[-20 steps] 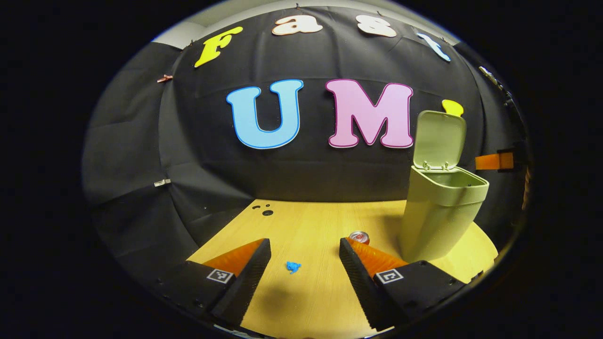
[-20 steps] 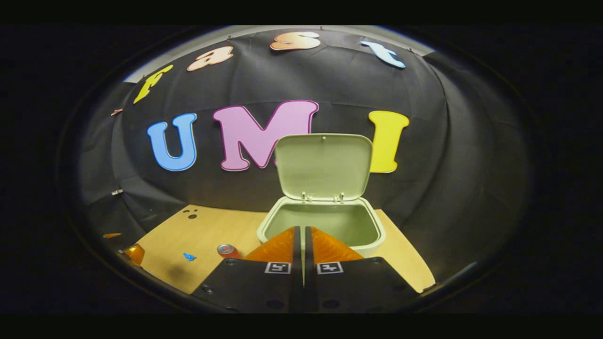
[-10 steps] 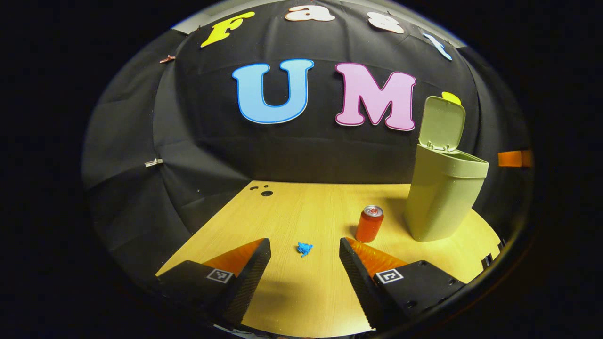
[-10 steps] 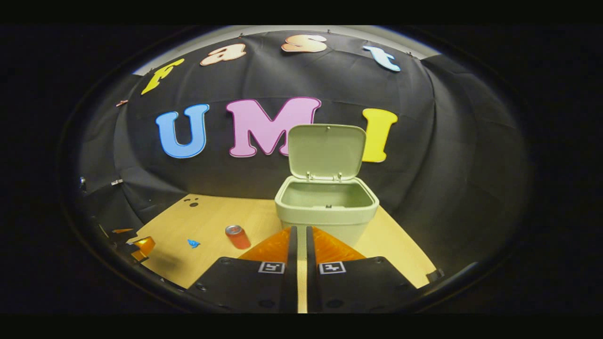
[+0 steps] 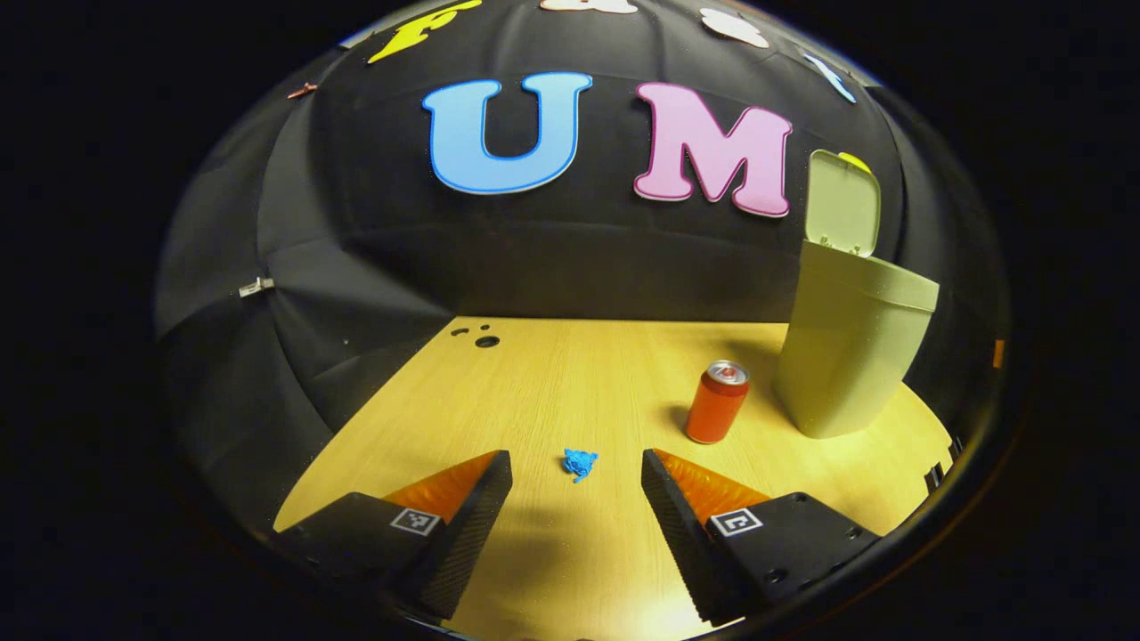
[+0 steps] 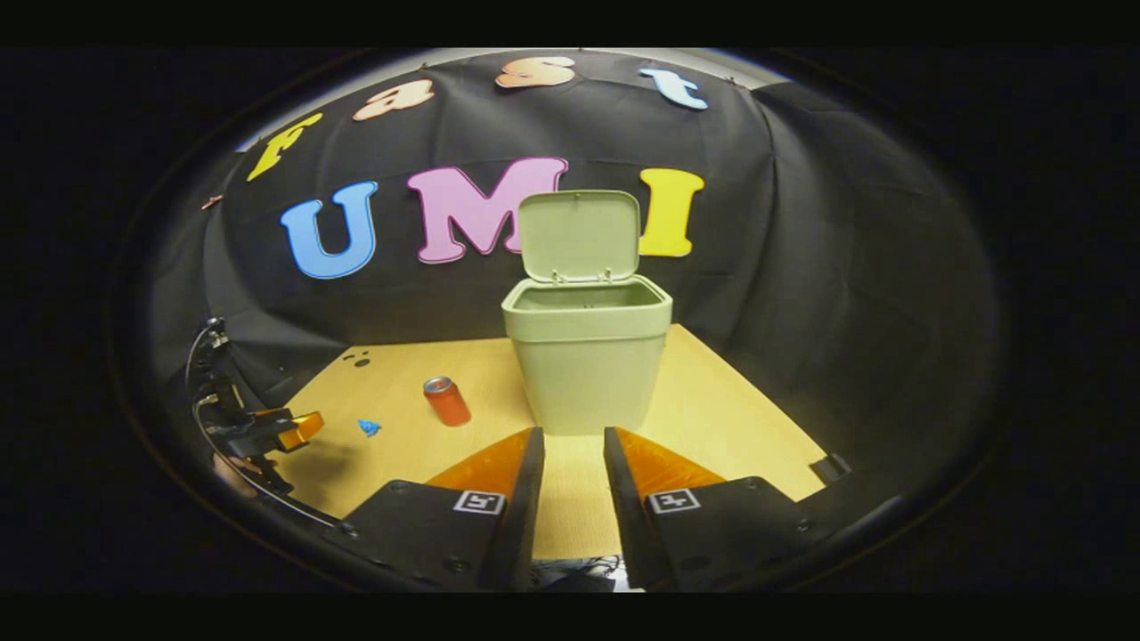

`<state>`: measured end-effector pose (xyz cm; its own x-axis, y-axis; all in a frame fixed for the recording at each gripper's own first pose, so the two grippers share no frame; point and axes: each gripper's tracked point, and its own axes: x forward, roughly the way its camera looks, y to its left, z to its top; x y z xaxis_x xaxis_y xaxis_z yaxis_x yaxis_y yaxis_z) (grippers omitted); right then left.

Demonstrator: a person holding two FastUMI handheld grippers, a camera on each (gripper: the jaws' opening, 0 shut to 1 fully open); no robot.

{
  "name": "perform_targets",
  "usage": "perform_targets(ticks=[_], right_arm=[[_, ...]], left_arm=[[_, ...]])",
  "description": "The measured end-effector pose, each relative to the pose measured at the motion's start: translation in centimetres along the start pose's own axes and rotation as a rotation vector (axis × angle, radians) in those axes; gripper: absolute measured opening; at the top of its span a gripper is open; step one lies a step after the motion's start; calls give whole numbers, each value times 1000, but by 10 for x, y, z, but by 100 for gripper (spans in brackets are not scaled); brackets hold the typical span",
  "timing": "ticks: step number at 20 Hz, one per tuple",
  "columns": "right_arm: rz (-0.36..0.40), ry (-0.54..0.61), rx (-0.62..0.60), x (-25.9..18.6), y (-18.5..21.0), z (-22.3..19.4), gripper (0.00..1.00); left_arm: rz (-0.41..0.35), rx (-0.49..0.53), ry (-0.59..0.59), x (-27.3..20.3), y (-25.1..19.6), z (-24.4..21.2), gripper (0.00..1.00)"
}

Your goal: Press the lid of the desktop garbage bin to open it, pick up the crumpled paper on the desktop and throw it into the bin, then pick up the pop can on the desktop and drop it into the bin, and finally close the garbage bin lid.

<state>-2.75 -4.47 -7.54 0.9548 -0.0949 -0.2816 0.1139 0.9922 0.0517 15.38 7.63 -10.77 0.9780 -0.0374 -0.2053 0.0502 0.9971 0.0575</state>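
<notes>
The crumpled paper [image 5: 579, 463] lies on the desktop [image 5: 570, 383] left of the pop can [image 5: 717, 402], just ahead between the left gripper [image 5: 577, 472]'s wide-spread fingers; the right gripper [image 6: 570, 445], slightly parted and empty, faces the bin [image 6: 586, 352].

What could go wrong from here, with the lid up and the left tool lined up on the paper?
The crumpled paper is tiny against the wide-open left tool; the fingers may close on the table and slip past it. The pop can stands upright close to the bin, so a swing toward the opening could knock it over. The lid stands upright on its hinge; a bump from the right tool, just in front, might drop it shut early.
</notes>
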Motion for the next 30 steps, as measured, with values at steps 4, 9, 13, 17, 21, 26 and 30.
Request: perform_targets(ticks=[4, 9, 13, 17, 21, 26, 30], right_arm=[[-16, 17, 0, -3, -9, -6, 83], [-41, 64, 0, -1, -14, -18, 99], [-48, 102, -8, 0, -12, -29, 98], [-38, 150, -4, 1, 0, -43, 99], [-26, 201, 15, -3, 14, -66, 99], [-30, 206, 55, 0, 20, -70, 99], [-6, 193, 31, 1, 35, -69, 99]], left_arm=[[19, -32, 78, 42, 0, -23, 95], [44, -52, 128, 83, 0, -39, 95], [40, -51, 167, 115, 2, -49, 95], [59, -67, 258, 151, 6, -79, 95], [79, -15, 232, 156, 3, -80, 98], [77, -10, 214, 157, -5, -83, 57], [36, 53, 204, 157, -7, -83, 37]])
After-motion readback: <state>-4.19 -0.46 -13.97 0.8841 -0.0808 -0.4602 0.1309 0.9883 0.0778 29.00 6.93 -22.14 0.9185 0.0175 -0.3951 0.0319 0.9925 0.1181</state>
